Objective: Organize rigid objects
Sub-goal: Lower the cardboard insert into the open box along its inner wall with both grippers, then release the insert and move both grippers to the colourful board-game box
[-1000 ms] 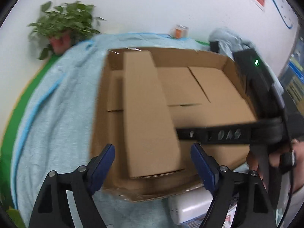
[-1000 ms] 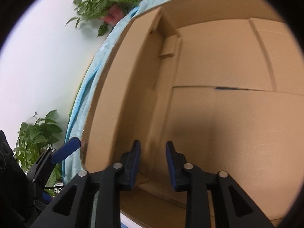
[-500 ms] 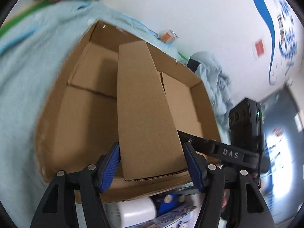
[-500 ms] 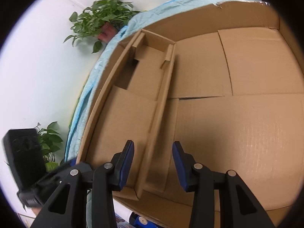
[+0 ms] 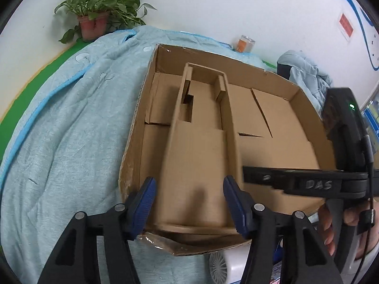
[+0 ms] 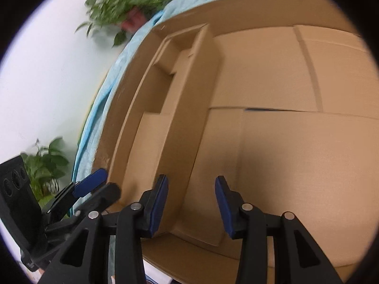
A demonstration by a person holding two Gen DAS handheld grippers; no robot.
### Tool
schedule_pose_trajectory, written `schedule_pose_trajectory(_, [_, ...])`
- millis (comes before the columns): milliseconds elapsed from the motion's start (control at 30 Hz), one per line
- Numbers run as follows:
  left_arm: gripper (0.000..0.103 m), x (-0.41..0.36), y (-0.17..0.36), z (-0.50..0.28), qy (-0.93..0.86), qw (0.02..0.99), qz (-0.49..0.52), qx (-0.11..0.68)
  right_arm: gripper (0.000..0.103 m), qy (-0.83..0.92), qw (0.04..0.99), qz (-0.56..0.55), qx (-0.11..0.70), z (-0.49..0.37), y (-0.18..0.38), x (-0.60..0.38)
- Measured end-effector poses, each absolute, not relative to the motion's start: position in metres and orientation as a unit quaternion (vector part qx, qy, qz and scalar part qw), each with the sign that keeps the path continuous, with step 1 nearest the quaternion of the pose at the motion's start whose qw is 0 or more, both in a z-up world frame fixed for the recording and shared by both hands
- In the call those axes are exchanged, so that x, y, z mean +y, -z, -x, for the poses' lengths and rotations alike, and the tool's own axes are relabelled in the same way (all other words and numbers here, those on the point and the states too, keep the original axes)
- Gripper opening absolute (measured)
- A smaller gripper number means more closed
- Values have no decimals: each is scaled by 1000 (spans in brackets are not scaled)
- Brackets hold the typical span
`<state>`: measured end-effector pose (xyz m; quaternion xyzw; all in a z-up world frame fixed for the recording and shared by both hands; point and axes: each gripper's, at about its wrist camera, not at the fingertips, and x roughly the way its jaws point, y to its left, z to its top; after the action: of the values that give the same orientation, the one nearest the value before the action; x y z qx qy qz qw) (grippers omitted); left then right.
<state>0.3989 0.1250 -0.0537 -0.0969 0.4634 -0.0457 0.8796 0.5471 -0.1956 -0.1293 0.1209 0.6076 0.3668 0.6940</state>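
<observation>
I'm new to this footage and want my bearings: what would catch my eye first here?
The large open cardboard box fills the middle of both views, resting on a light blue blanket. Inside it, toward its left side, lies a long narrow cardboard tray, with the open left hand-held gripper straddling its near end. A potted plant stands against the white wall behind.

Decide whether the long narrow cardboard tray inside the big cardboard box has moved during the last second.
Yes. The long narrow cardboard tray was turned over, closed side up; now it lies open side up, inside the big cardboard box.
</observation>
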Motion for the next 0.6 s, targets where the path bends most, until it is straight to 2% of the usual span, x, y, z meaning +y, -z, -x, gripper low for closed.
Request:
schedule_pose_trajectory(100, [44, 137, 56, -394, 39, 884, 87, 457, 14, -367, 689, -98, 617, -542, 132, -174])
schedule_pose_trajectory(467, [44, 152, 34, -361, 41, 899, 75, 429, 12, -376, 694, -75, 609, -540, 123, -148])
schedule_pose_trajectory(500, [48, 153, 28, -355, 39, 905, 74, 418, 15, -377, 693, -84, 608, -539, 121, -151])
schedule_pose_trajectory(533, [60, 153, 20, -348, 35, 911, 71, 405, 22, -377, 700, -97, 599, -538, 117, -160])
schedule_pose_trajectory(567, [68, 154, 13, -341, 30, 918, 65, 391, 47, -368, 725, -104, 573, -533, 105, -173])
schedule_pose_trajectory(600, [86, 154, 3, -328, 22, 930, 57, 364, 78, -355, 754, -101, 543, -526, 92, -185])
